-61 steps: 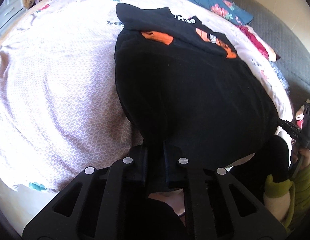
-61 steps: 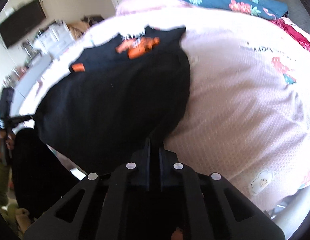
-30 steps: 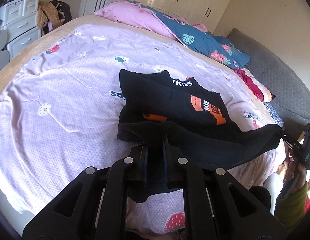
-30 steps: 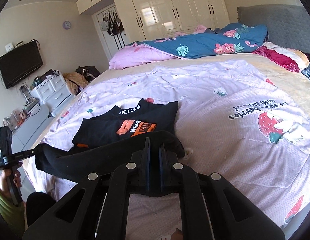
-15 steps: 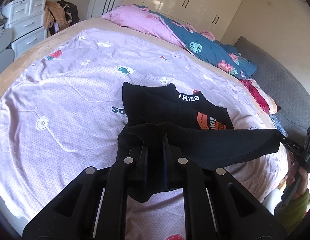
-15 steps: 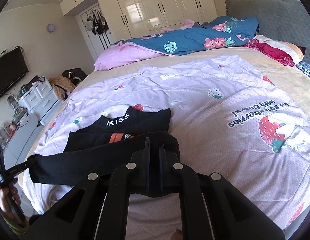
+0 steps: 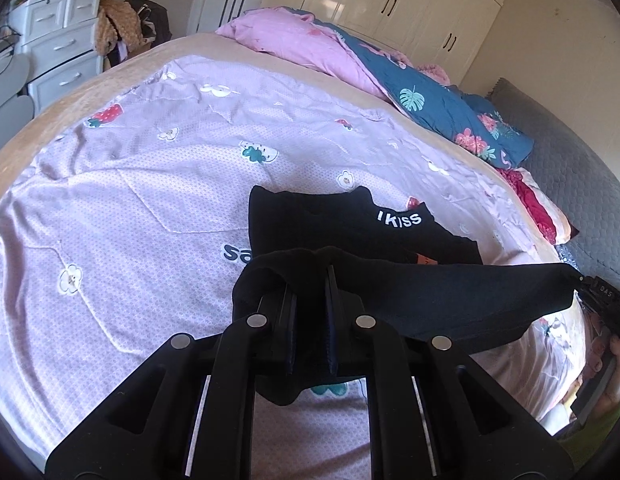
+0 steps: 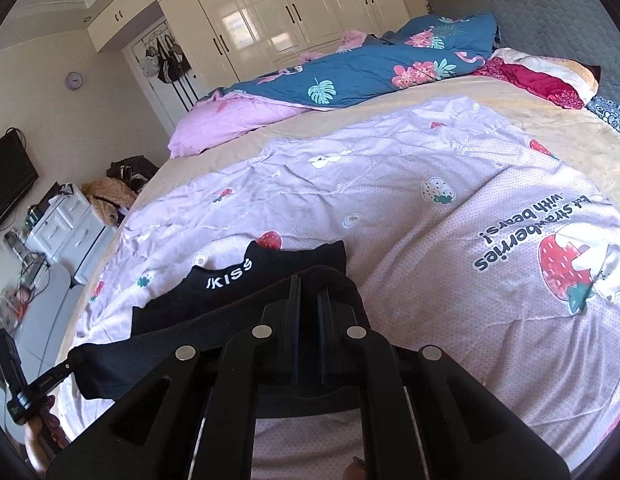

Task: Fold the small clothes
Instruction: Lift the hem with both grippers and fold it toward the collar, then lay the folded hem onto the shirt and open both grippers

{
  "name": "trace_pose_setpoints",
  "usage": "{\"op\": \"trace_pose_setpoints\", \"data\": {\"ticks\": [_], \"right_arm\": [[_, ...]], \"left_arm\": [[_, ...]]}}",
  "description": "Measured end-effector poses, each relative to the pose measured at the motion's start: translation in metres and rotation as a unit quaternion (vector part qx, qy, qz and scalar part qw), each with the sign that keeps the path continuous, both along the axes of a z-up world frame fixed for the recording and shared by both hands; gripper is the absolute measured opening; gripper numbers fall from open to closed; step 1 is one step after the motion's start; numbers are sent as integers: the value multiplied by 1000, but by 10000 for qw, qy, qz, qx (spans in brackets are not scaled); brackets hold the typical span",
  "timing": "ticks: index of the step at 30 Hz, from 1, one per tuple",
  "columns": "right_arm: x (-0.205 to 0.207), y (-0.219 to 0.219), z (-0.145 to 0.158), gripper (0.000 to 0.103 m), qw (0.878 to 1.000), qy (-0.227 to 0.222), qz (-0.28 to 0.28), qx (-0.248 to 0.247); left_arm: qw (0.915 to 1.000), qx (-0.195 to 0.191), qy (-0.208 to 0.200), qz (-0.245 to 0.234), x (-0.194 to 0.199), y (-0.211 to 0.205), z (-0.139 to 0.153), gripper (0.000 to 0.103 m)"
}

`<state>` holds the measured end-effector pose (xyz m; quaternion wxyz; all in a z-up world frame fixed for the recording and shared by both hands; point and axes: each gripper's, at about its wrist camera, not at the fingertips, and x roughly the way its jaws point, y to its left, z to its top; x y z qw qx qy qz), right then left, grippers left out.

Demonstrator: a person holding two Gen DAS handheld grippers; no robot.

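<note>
On the near part of the bed point(image 7: 122, 208), a black garment point(image 7: 442, 296) is lying partly flat on the lilac strawberry-print sheet point(image 8: 430, 208), with its white "KISS" lettering facing up toward the far side. The left tongs point(image 7: 310, 280) are clamping one corner of the garment's near edge, the cloth bunching over and between the narrowed jaws. The right tongs point(image 8: 307, 292) are pinching the opposite corner in the same way. Between them the near edge is hanging raised and taut above the flat far half, covering most of it. In the left wrist view the right tongs are showing at the far right edge, gripping the stretched corner. A blue floral quilt point(image 8: 370, 68) and a pink blanket point(image 7: 294, 40) are lying heaped along the far side of the bed. White drawers point(image 7: 58, 48) are standing to the left, and cream wardrobes point(image 8: 278, 12) are lining the far wall.
</note>
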<state>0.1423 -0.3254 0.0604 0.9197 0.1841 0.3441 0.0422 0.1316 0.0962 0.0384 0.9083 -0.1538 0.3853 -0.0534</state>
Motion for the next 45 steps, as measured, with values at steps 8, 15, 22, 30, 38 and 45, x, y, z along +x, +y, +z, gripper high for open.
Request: {"op": "trace_pose_setpoints", "data": {"ticks": [8,15,22,30,38,45], "right_arm": [[24,6,-9,6,9997,52,-62,-237],[53,11,-30,6,9994,246,-183,-177],[62,21,-62,13,9990,283,-168,-316],[47,10,-48,48,9987,-185,-259,-394],[31,26,-30,50,9972,-459,85,-578],[20,49,-23,57,9941,-507,530,-801]], "left_arm": [[10000,23,55,61,20,5,-14,5],[9997,67,170,156,42,9,-30,8],[9994,24,304,184,51,12,-44,10],[9992,185,95,331,43,5,-36,38],[9979,391,-189,488,27,10,-22,50],[9982,485,-180,304,17,0,-20,56]]}}
